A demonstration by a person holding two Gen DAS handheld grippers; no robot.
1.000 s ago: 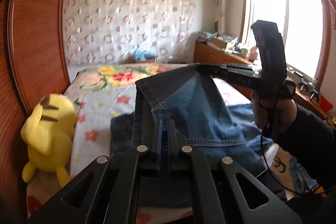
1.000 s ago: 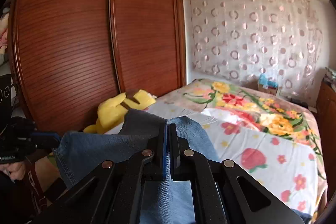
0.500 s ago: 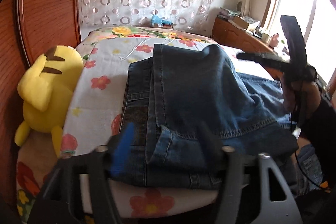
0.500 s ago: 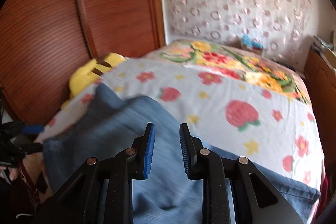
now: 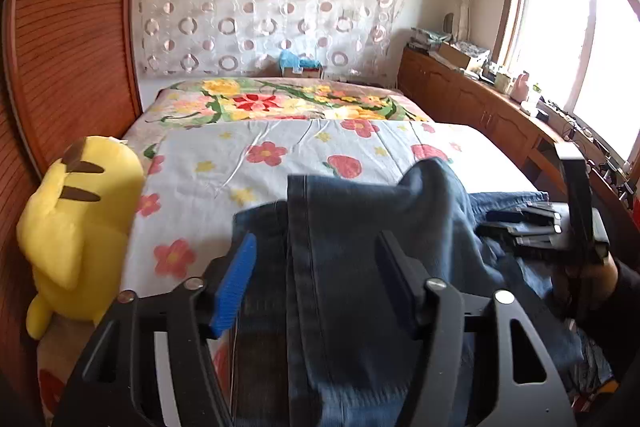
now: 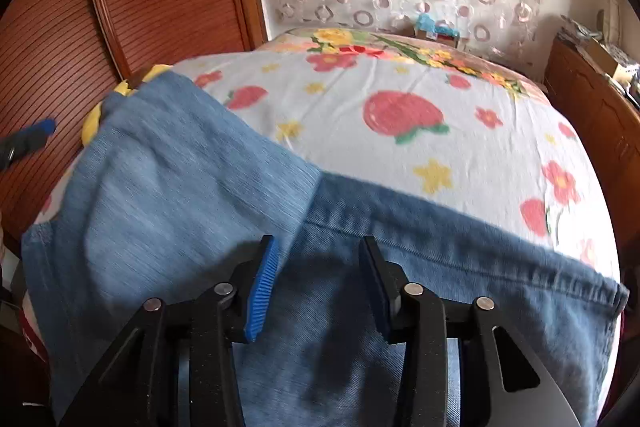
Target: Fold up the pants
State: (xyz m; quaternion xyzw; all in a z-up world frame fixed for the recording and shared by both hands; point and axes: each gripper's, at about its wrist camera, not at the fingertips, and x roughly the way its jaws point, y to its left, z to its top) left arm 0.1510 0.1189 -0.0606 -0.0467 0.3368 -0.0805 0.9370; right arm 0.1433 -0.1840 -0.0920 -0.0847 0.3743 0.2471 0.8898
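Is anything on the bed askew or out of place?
Yes. The blue denim jeans are not folded flat: one fold stands up in a hump, and the upper layer lies slanted across the lower one. Both hand-held grippers have just released them.

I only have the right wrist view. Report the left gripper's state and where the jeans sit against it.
Observer: The left gripper is open. Its jaws have just sprung apart, then narrowed a little. The jeans lie between the fingers, unpinched.
Operator: Identify the yellow thing poking out behind the denim.
Observer: It's a yellow plush toy, at the bed's left edge in the left wrist view. It is against the wooden wardrobe, apart from the jeans.
Operator: Describe the room's right side.
Observer: There is a bright window above a cluttered wooden counter.
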